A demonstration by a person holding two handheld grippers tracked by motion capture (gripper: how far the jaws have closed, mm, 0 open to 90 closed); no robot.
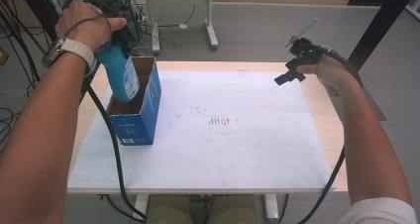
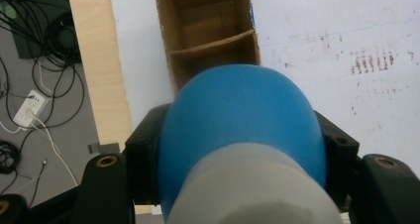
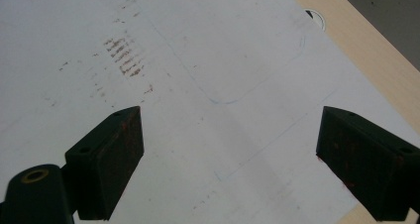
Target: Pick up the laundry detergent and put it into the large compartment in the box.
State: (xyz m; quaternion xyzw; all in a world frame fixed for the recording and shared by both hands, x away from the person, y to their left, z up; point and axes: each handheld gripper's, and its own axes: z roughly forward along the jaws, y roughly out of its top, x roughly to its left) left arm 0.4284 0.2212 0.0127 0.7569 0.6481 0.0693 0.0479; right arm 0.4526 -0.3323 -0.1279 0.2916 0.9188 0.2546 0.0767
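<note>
A blue bottle [image 1: 122, 76] with a pale cap end hangs tilted over an open blue cardboard box [image 1: 145, 121], its lower end inside the box's opening. My left gripper [image 1: 118, 41], wrapped by the hand, is shut on the bottle's upper part. In the left gripper view the bottle [image 2: 237, 115] sits between the two black fingers [image 2: 143, 149], above the box's brown divided interior [image 2: 213, 44]. My right gripper [image 1: 293, 63] is held above the table's far right, open. Its jaws stand wide apart over the white mat, right gripper [image 3: 233, 159] with nothing between them.
A white mat [image 1: 237, 135] with brown scuff marks [image 1: 220, 120] covers the wooden table [image 1: 324, 110]. Cables [image 2: 34, 105] lie on the floor at the left. Another desk's legs [image 1: 212, 33] stand beyond the table, and a black frame post [image 1: 381, 21] rises at the right.
</note>
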